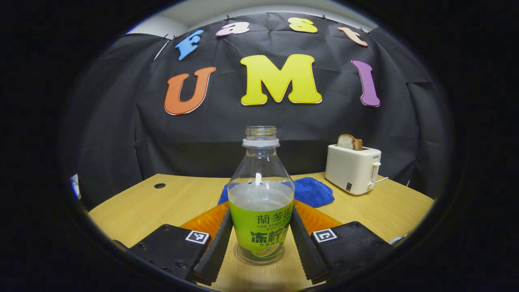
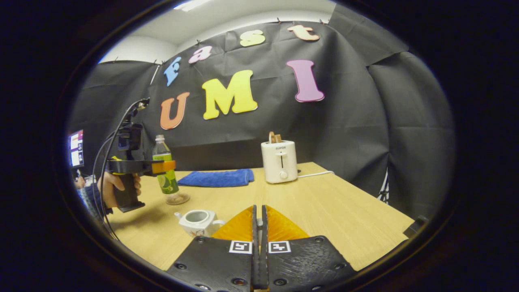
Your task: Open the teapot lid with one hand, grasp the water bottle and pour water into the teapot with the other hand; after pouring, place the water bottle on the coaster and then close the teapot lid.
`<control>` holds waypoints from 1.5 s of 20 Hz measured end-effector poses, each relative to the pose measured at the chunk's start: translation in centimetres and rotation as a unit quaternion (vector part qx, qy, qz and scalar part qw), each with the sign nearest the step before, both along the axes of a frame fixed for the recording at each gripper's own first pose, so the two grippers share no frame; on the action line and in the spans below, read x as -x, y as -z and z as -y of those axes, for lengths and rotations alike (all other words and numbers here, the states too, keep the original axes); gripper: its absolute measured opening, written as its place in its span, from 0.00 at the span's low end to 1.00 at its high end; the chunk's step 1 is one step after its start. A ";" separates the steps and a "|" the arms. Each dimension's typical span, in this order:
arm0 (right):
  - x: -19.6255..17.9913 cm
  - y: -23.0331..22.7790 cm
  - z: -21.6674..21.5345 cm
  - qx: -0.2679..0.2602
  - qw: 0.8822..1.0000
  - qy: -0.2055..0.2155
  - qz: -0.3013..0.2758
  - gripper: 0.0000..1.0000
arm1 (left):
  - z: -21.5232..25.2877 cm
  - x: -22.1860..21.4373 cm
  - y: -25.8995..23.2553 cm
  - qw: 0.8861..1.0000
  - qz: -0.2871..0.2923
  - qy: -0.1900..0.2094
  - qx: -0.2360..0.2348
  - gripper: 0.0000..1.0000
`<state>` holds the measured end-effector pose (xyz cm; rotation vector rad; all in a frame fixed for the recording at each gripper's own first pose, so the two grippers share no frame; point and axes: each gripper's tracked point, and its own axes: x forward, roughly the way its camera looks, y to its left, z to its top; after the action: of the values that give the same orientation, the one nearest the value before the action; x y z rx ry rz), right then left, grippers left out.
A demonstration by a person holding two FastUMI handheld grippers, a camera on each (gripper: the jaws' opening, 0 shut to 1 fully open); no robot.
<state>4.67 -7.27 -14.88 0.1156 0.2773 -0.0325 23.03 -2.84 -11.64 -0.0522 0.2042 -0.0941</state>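
The water bottle [image 1: 260, 227], clear with a green label and no cap, stands upright on a round clear coaster [image 1: 240, 254], partly filled. My left gripper [image 1: 260, 211] has a finger pressed on each side of it. The right gripper view shows that bottle [image 2: 163, 156] on the coaster [image 2: 179, 199] with the left gripper [image 2: 162, 166] around it, held by a hand [image 2: 106, 187]. The white teapot [image 2: 197, 222] sits with its top open, just left of my right gripper [image 2: 258, 209]. The right fingers stand nearly together, with a pale sliver between the tips; the lid itself is hidden.
A white toaster [image 1: 352, 168] [image 2: 279, 161] with bread in it stands at the back of the wooden table [image 2: 344, 211], its cord trailing right. A folded blue cloth [image 1: 314, 191] [image 2: 217, 177] lies behind the bottle. A screen [image 2: 76, 148] glows at the far left.
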 end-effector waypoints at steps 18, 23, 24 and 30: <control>0.0 -0.9 -2.7 0.001 1.000 -0.017 0.002 0.00 | -2.1 1.5 -2.7 0.999 0.034 -0.009 0.019 0.96; -0.3 -1.8 -4.8 0.002 0.999 -0.033 0.005 0.00 | -2.4 4.1 -6.7 0.998 0.062 0.011 0.030 0.96; -0.4 -2.0 -5.3 0.000 0.999 -0.037 0.006 0.00 | -2.5 4.7 -7.5 0.997 0.070 0.014 0.029 0.96; -1.9 -2.6 -8.5 -0.016 0.998 -0.067 0.009 0.00 | -5.2 9.2 -10.8 0.995 0.093 0.002 0.035 0.96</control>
<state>6.53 1.19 -12.26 0.1283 0.2669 0.1060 13.80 2.33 -0.84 -0.1130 0.0150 -0.1099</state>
